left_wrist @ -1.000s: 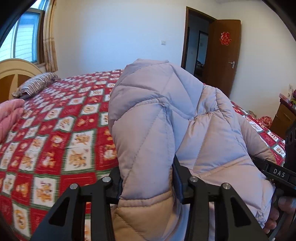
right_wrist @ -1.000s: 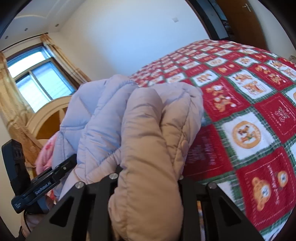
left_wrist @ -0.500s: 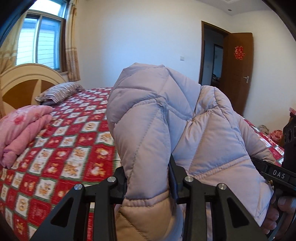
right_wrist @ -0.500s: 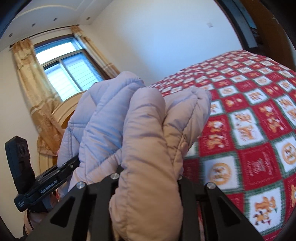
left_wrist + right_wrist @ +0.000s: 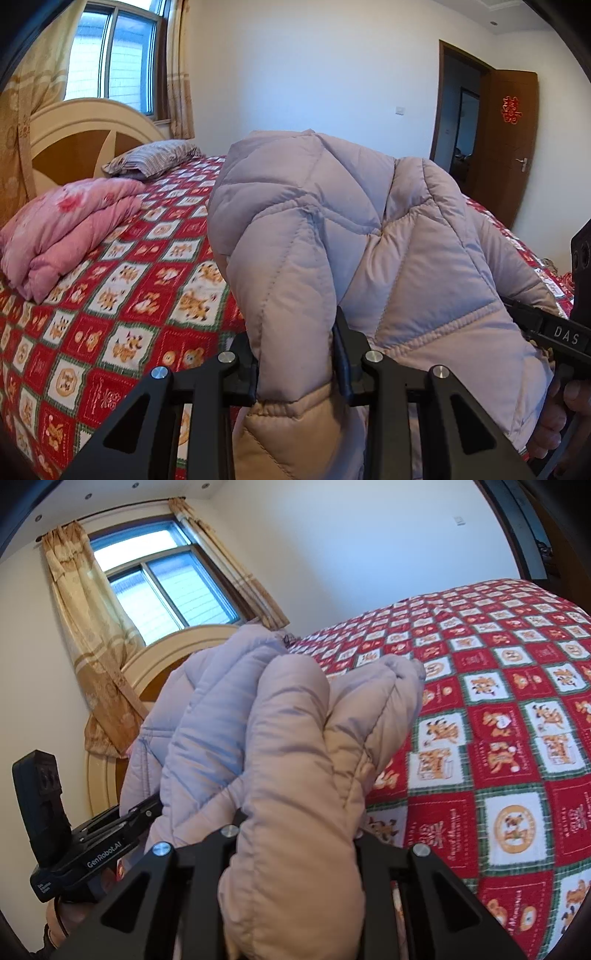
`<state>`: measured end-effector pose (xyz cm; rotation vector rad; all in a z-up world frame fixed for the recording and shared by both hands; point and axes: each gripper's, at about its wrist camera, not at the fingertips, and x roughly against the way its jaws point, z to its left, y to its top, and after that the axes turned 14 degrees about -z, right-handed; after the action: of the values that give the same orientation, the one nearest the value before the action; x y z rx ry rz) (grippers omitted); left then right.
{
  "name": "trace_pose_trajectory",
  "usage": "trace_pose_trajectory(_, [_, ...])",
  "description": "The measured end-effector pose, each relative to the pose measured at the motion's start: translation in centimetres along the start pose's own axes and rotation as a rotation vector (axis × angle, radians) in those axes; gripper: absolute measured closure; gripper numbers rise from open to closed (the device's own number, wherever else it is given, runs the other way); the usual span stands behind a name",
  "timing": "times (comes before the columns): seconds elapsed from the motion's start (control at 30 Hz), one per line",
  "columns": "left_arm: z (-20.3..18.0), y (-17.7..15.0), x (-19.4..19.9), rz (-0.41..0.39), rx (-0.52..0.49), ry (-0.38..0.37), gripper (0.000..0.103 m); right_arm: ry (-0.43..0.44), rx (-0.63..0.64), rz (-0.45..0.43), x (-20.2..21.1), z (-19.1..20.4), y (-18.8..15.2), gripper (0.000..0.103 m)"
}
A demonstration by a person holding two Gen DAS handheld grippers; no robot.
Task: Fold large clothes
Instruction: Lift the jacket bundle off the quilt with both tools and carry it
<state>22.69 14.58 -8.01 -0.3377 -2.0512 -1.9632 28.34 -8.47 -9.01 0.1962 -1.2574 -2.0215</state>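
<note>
Puffy quilted jacket [image 5: 362, 258] held bunched above bed [image 5: 140, 295] — light, soft, springy, slick shell. Left gripper [image 5: 295, 365] closing, pads pinching thick fold near hem; right gripper [image 5: 295, 834] clamped on padded fold. Best hold: hem seams — filling likely compresses, slips.
</note>
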Motion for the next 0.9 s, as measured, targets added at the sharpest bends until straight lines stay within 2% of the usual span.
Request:
trace_pose_trajectory(0.23, [1.5,-1.4,-0.7,0.025,0.017,0.018,0.070,0.000,0.015,0.037,-1.3,0.8,-0.9,0.078])
trace_pose_trajectory(0.67, [2.2,-2.7,-2.0,0.037,0.007,0.048,0.070,-0.039,0.021,0.084,-2.9,0.6,-1.7,0.078])
trace_pose_trajectory(0.73, [2.1,-3.0,-2.4,0.043,-0.002,0.063,0.064,-0.049,0.017,0.090,-3.1,0.3,-2.0,0.078])
trace_pose_trajectory(0.8, [2.1,-3.4,-2.8,0.054,-0.008,0.081,0.053,-0.060,0.011,0.096,-3.3,-0.1,-2.2,0.078])
trace_pose_trajectory(0.9, [2.5,-4.1,-3.4,0.069,0.010,0.098,0.043,-0.073,-0.002,0.111,-3.6,-0.9,-2.7,0.078])
